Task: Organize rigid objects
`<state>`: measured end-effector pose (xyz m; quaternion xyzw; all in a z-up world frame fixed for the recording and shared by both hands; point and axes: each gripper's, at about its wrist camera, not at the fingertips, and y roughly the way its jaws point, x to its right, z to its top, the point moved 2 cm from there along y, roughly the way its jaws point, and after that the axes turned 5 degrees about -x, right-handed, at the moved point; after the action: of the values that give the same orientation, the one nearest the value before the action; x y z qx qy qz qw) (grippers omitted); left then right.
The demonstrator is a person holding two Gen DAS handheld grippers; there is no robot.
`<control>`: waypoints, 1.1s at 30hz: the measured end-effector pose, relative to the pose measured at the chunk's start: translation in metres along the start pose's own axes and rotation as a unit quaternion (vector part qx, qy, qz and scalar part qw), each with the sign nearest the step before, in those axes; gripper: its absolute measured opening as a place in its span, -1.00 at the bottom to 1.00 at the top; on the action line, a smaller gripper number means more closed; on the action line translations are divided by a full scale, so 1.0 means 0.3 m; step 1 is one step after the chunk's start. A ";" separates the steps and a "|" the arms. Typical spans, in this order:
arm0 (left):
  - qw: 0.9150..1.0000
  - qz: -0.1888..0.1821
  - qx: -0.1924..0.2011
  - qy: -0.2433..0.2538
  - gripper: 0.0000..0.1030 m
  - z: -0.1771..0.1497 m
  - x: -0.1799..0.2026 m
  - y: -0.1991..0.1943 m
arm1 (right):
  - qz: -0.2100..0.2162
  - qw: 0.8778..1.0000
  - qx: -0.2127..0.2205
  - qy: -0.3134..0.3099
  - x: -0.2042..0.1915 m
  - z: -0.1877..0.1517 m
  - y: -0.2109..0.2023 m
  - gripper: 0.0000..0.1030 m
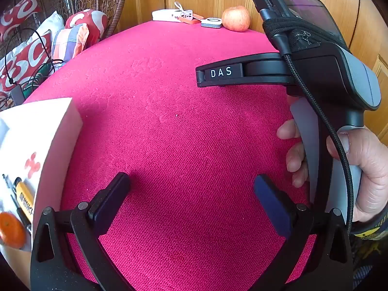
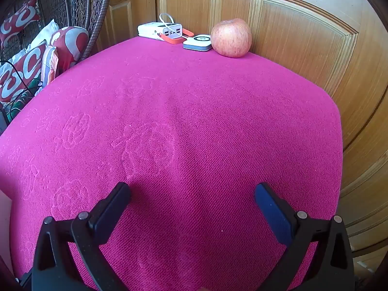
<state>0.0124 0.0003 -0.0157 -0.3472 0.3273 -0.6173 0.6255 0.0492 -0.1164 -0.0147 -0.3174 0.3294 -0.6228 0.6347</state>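
A white box (image 1: 36, 145) stands at the near left of the pink cloth (image 1: 181, 133); inside lie an orange (image 1: 11, 230), a yellow lighter (image 1: 24, 197) and a thin dark tool. My left gripper (image 1: 191, 194) is open and empty over the cloth, right of the box. My right gripper (image 2: 191, 201) is open and empty over the cloth (image 2: 181, 133); its body (image 1: 315, 72) shows at the right of the left wrist view. At the far edge lie an apple (image 2: 230, 37), a small white-and-grey device (image 2: 197, 41) and a white USB charger hub (image 2: 160, 30).
A wooden panelled door (image 2: 303, 36) stands behind and to the right of the table. A wicker chair with red-and-white cushions (image 2: 24, 68) and cables is at the left. An orange strap (image 2: 174, 39) lies by the hub.
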 end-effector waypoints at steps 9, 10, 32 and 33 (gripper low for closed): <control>1.000 0.001 0.000 0.000 1.00 -0.006 0.006 0.002 | 0.000 1.000 0.000 0.000 -0.006 0.000 0.002 1.00; 1.000 0.001 0.000 0.000 1.00 -0.006 0.005 0.002 | 0.000 1.000 0.000 0.000 -0.006 -0.001 0.001 1.00; 1.000 0.001 0.000 0.000 1.00 -0.002 0.001 0.003 | 0.000 1.000 -0.001 0.000 -0.004 0.001 -0.001 1.00; 1.000 0.001 0.000 0.000 1.00 -0.003 0.004 0.003 | 0.000 1.000 -0.001 0.000 -0.005 0.001 -0.001 1.00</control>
<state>0.0121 -0.0008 -0.0170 -0.3469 0.3272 -0.6167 0.6264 0.0493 -0.1148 -0.0143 -0.3179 0.3300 -0.6226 0.6343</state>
